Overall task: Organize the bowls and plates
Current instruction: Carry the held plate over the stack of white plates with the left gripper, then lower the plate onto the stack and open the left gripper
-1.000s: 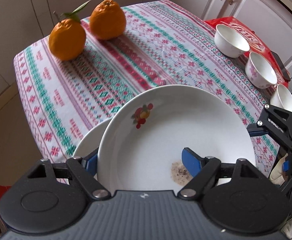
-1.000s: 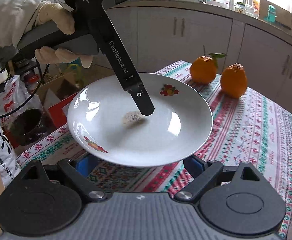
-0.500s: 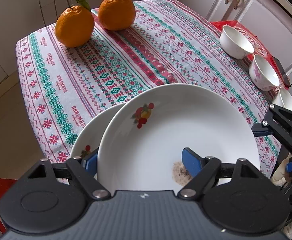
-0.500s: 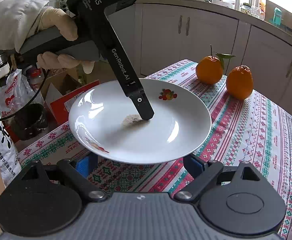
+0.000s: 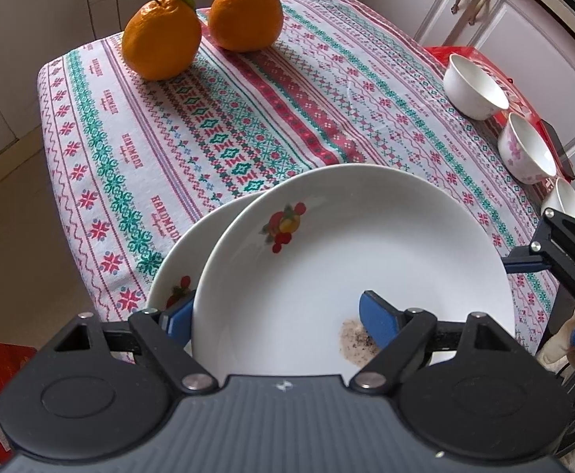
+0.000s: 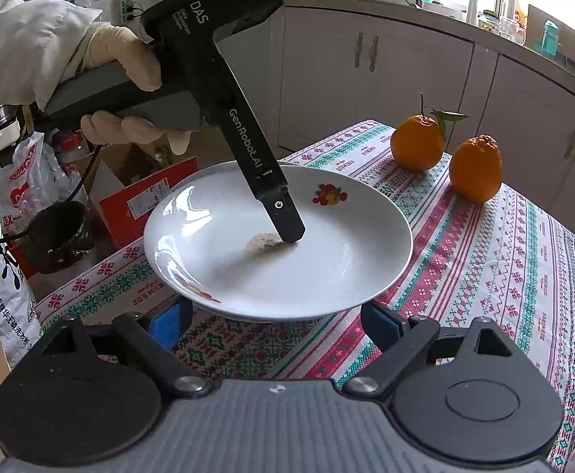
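- Top plate (image 5: 350, 260), lower centre of left wrist view: sits over second plate (image 5: 177, 272) on tablecloth (image 5: 216, 126); brown residue (image 5: 356, 341) inside.
- Left gripper (image 5: 273, 317): straddles plate rim; grip cannot be told.
- Right gripper (image 6: 275, 323): spread apart, empty, near plate edge.
- Oranges (image 5: 161, 37) upper left; bowls (image 5: 474, 86) right edge.

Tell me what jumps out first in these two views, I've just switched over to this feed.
The white plate fills the near edge of the table, gripped at its rim by the left gripper, with a brownish smear beside one finger and a second plate peeking out beneath. Two oranges sit at the far corner of the patterned tablecloth. A row of small bowls lines the right edge.
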`<state>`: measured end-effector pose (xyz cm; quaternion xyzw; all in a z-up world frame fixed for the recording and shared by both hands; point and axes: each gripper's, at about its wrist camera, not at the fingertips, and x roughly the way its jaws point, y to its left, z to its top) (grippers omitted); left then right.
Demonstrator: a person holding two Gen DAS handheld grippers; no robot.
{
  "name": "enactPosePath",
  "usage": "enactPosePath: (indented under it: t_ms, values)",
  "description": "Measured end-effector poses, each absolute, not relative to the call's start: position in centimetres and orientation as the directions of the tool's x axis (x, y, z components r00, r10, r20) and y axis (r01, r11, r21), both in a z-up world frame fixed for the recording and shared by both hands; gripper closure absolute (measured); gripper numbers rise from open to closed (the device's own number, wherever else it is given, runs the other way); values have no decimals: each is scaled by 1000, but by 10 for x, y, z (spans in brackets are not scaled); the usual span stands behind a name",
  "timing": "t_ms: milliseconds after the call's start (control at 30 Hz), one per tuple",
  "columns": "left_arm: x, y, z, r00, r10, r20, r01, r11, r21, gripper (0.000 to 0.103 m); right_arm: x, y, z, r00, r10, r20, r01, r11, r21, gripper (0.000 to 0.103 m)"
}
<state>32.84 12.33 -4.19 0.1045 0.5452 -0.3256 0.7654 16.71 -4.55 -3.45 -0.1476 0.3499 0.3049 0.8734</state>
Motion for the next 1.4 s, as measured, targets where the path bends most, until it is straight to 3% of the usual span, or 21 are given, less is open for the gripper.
enactPosePath:
  t_ms: [1100, 1400]
  values:
    - [318, 133, -25, 261, -340, -904, 626, 772, -110, 18, 170, -44, -37, 566, 446, -693, -655, 754, -49, 8]
    - [319, 138, -23, 307, -323, -895, 609, 790, -76, 12, 172, -44, -37, 568, 444, -693, -654, 755, -52, 8]
